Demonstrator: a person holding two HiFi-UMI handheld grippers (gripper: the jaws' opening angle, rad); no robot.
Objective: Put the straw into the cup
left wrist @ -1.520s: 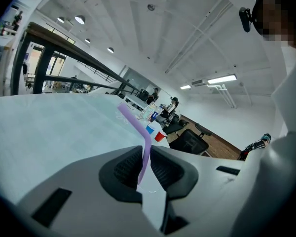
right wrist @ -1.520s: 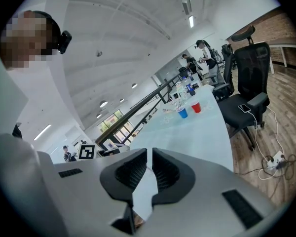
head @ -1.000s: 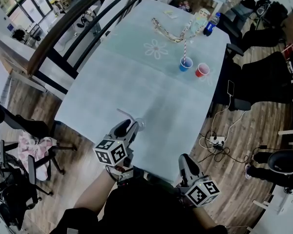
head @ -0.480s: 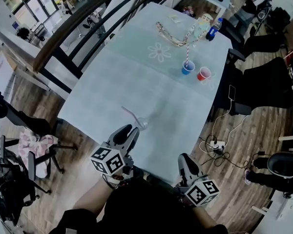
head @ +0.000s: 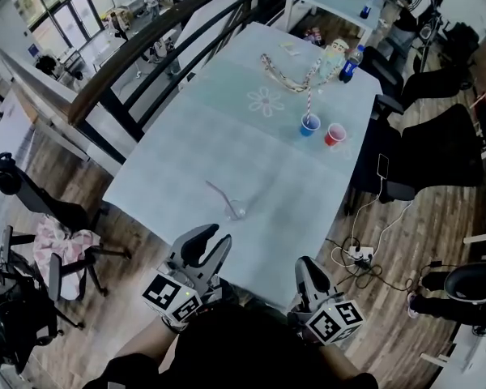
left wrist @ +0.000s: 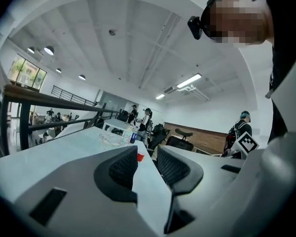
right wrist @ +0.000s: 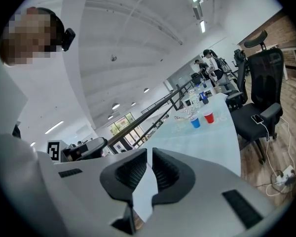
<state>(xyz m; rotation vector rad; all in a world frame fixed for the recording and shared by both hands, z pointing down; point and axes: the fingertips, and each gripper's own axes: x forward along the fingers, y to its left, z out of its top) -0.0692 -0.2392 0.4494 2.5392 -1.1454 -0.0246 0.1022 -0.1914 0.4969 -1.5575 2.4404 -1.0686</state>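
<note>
1. While the left gripper hangs at the table's near edge, its jaws stand apart and are closing. Nothing is between them; only the table top and the far red cup show through the gap.
2. The right gripper is beside it at the same edge. Its jaws are drawn together to a thin slit and hold nothing.
3. The straw, pale and bent, lies flat on the table just beyond the left gripper. It touches neither claw and is well apart from the cups.
4. A small clear thing sits at the straw's near end, too small to make out.
5. The blue cup stands upright near the table's far right side, with a striped straw leaning in it.
6. The red cup stands upright just beside the blue cup, on the side nearer the table's right edge.
7. Beyond the cups, a bottle with a blue cap stands at the far end of the table. A long strap lies in a loop close by.
8. Black chairs line the table's right side, and a phone rests on the nearest one.
9. A dark railing runs along the table's left side.
</note>
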